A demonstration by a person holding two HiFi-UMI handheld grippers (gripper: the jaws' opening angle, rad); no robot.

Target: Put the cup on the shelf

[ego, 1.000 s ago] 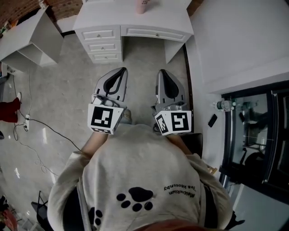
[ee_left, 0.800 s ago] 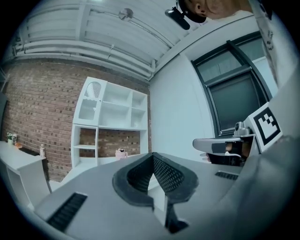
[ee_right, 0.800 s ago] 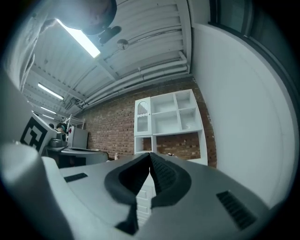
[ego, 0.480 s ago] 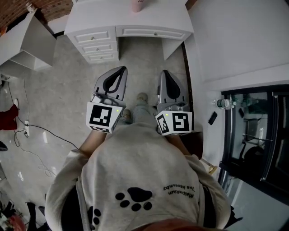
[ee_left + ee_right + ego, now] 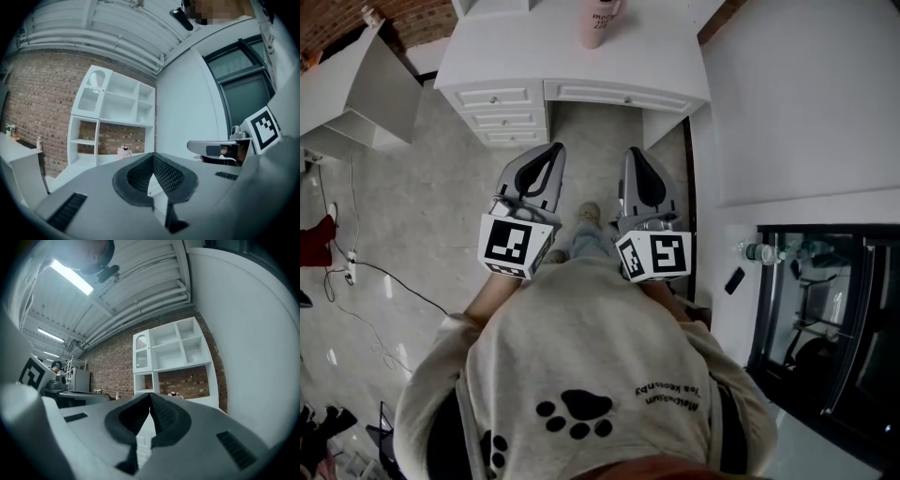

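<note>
Currently left gripper [image 5: 553, 150] and right gripper [image 5: 636, 155] are clenched, empty, held low, I'd guess since the cup [image 5: 598, 19] sits well ahead on the bench [image 5: 656, 47], below the shelf [image 5: 112, 101].

**White furniture against brick, pale stone floor**

At the head view's top centre, a white desk [image 5: 581, 80] with drawers stands on a grey marbled floor [image 5: 422, 216]. A white wall [image 5: 797, 103] fills the upper right, with dark glass doors [image 5: 825, 319] below it. In the left gripper view, a brick wall [image 5: 42, 98] backs a white shelf unit [image 5: 112, 112]. In the right gripper view, a strip light [image 5: 72, 277] glows upper left.
</note>
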